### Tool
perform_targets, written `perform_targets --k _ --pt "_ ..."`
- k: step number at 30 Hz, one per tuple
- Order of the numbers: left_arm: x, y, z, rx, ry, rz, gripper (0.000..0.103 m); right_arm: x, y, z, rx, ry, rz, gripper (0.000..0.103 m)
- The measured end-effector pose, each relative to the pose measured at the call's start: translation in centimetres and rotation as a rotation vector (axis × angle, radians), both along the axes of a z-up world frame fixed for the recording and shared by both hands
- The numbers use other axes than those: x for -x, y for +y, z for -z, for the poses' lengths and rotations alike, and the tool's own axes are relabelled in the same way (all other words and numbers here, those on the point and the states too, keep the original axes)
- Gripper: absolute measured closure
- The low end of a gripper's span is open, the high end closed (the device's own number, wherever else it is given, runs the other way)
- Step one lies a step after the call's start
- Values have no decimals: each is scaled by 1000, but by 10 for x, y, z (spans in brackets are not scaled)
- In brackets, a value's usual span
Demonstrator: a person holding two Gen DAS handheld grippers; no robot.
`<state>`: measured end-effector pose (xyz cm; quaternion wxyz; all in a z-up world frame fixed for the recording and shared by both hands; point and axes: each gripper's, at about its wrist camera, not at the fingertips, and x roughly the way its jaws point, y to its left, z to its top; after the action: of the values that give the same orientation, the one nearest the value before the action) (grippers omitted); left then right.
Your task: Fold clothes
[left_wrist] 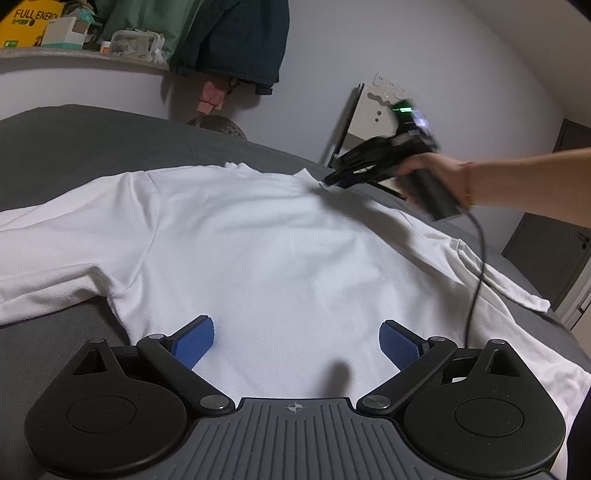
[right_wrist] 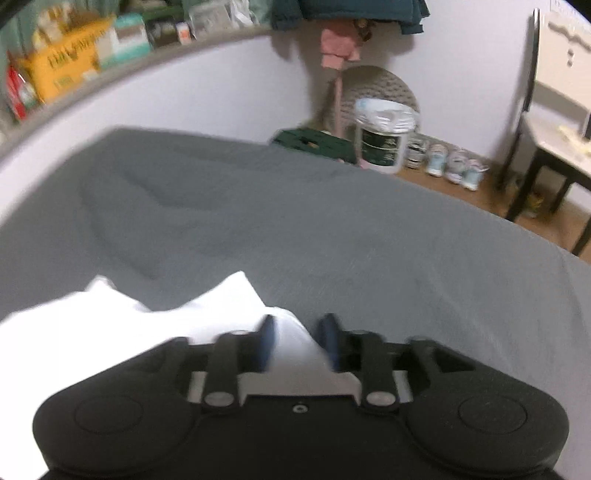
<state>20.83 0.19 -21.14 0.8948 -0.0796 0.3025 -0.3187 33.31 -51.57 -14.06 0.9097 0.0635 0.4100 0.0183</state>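
Note:
A white T-shirt [left_wrist: 258,240] lies spread flat on the grey bed [left_wrist: 74,147], sleeves out to both sides. My left gripper [left_wrist: 295,332] hovers over the shirt's lower middle, its blue pads [left_wrist: 195,339] wide apart and open, with nothing gripped. My right gripper [left_wrist: 332,181], held by a bare hand, sits at the shirt's far edge by the collar. In the right wrist view the right gripper [right_wrist: 299,325] has a bunched ridge of the white shirt [right_wrist: 110,314] filling the narrow gap between its pads, so it is shut on the cloth. The view is motion-blurred.
The right gripper's black cable [left_wrist: 476,266] hangs over the shirt's right sleeve. Grey bed sheet [right_wrist: 332,240] stretches beyond the collar. A cluttered shelf [left_wrist: 55,33] and hanging clothes [left_wrist: 240,40] are on the far wall. A bucket [right_wrist: 384,136], shoes and a dark-legged table [right_wrist: 546,147] stand past the bed.

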Motion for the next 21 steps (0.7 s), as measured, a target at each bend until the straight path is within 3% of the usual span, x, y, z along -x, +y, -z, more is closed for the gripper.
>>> perform_targets --k 3,8,16,18,21 --pt "1 -2 0 -12 -3 0 5 38 -52 -30 1 2 10 54" --pt "1 -2 -1 -19 -6 0 5 128 -133 -53 78 164 67 54" --pt "9 -15 -4 -115 -44 -5 4 318 -243 -44 103 278 521 49" --pt "13 -21 -5 -161 -62 -7 4 352 -269 -32 77 303 639 49" --pt "17 -32 -6 -242 -90 -7 4 382 -294 -17 47 249 774 49"
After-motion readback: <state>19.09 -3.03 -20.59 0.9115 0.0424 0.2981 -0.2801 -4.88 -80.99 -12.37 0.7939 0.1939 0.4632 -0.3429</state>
